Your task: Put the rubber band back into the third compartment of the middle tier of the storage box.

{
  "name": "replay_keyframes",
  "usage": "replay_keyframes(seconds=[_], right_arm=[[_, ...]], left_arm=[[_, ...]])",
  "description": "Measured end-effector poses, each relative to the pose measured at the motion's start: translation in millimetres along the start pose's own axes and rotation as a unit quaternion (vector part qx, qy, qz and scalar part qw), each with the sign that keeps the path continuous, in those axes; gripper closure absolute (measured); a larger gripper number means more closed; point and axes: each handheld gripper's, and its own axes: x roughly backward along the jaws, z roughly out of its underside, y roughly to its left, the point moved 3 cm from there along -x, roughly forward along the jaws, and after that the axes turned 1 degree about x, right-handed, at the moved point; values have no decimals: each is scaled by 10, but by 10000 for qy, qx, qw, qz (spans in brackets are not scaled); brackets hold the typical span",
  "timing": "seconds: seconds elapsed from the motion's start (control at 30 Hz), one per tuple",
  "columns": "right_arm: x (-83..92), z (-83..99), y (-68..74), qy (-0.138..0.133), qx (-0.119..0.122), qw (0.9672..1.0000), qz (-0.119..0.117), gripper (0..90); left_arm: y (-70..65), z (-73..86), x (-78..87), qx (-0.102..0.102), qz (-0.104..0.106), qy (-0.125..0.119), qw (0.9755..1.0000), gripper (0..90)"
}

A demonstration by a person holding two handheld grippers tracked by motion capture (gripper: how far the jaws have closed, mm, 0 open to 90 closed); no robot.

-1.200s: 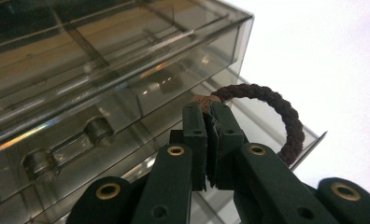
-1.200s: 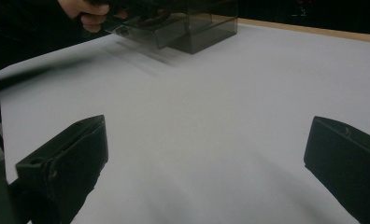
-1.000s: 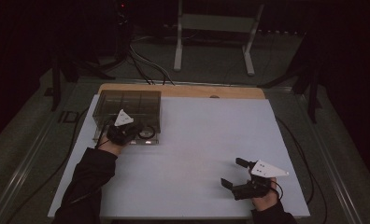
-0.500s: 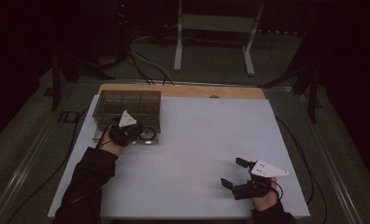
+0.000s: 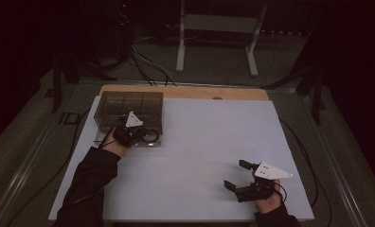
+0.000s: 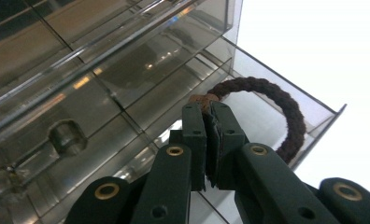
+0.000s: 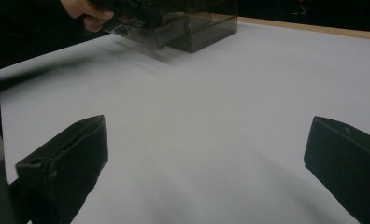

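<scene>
My left gripper [image 6: 206, 126] has its jaws pressed together on a dark braided loop [image 6: 286, 116], pinching it at a small brown knob where the cord joins. The loop curves away beyond my jaw tips and to their right, lying in the pulled-out tray of a smoky clear drawer box [image 6: 103, 70]. The tray's thin walls stand just past the loop. To the left of my jaws the box's dividers and a round finger hole are blurred by reflections, and I cannot tell what, if anything, lies behind them. The lower part of the loop is hidden behind my own right jaw.

From the high view my left gripper [image 5: 137, 135] sits at the box's [image 5: 129, 101] near edge, my left hand [image 5: 115, 142] wrapped round it, the sleeve angled in from below. The loop [image 5: 151, 137] shows as a faint dark ring, hard to make out in the dim light.

My right gripper [image 7: 206, 158] has its jaws wide apart with nothing between them, above the bare white table [image 7: 211, 93]. Far ahead and to the left of these jaws is the box [image 7: 192, 28], with my left hand [image 7: 87, 11] cut off at the top edge. From above, my right gripper [image 5: 237, 175] points leftward, my right hand [image 5: 269, 199] behind it.

I can read no writing on anything near my jaws.
</scene>
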Motion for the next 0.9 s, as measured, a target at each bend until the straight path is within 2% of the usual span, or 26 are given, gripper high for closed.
replay_keyframes(seconds=[0.17,0.3,0.4,0.5,0.53,0.6,0.67,0.8,0.9], right_arm=[[3,2,-4,-3,-22,10000,-1,0],[2,2,-4,-1,-21,10000,-11,0],[1,3,-3,2,-18,10000,-17,0],[1,3,-3,1,-19,10000,-15,0],[1,2,-3,1,-19,10000,-17,0],[3,1,-2,-1,-23,10000,-14,0],[2,2,-4,2,-21,10000,-13,0],[4,2,-3,0,-23,10000,-13,0],[5,1,-5,-5,-32,10000,-20,0]], left_arm=[[-8,-25,-14,-83,-12,64,9999,861],[-6,-38,-1,-8,12,31,10000,839],[-3,-62,35,105,109,-64,9999,794],[-18,-92,70,159,86,-189,9997,668],[-30,-99,80,130,124,-198,9996,654],[-44,-113,93,127,70,-222,9996,588],[-46,-123,109,246,196,-284,9991,545],[-59,-130,138,354,336,-294,9984,458],[-76,-140,172,418,332,-298,9981,372]])
